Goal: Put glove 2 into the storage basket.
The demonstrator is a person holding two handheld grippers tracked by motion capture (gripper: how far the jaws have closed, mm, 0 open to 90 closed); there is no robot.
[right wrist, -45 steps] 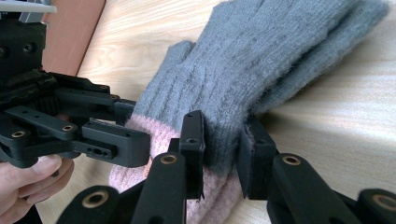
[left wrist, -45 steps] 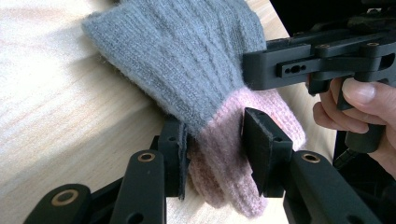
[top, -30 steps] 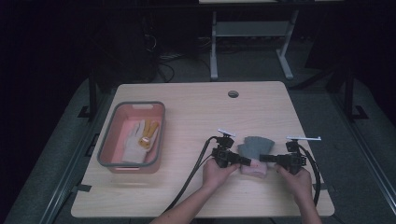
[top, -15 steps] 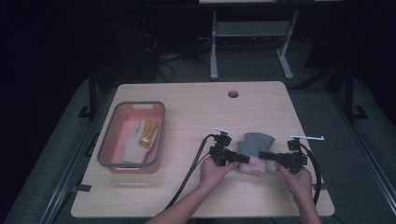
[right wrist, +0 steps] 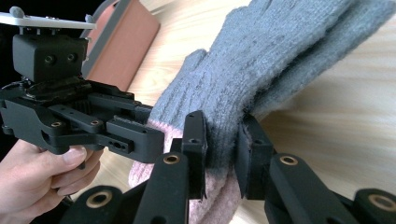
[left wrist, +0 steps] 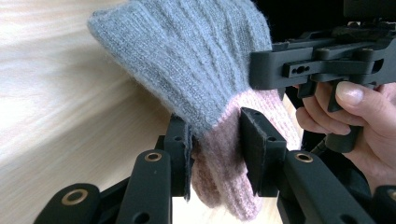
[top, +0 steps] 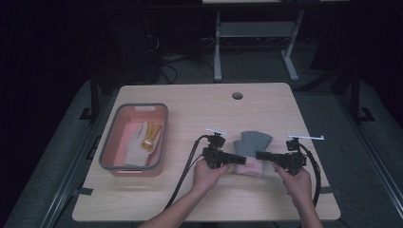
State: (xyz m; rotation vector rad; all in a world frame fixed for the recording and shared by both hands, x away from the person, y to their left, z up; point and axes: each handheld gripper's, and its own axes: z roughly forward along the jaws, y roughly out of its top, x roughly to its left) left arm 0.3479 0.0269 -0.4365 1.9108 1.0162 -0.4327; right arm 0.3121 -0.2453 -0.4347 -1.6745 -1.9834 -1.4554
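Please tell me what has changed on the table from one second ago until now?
Both grippers, left gripper and right gripper, lifted the grey knitted glove with the pink cuff slightly and carried it a little away from the person. Both stay shut on its cuff. The pink plastic bin with the white and yellow glove did not move.

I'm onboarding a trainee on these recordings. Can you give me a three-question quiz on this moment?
1. True or false: both grippers grip the same glove.
2. Which colour is the glove's cuff: A) pink, B) yellow, C) green?
3. What sits at the table's left side, with other gloves in it?

Key: 1. True: left gripper and right gripper both pinch it. 2. A. 3. A bin.
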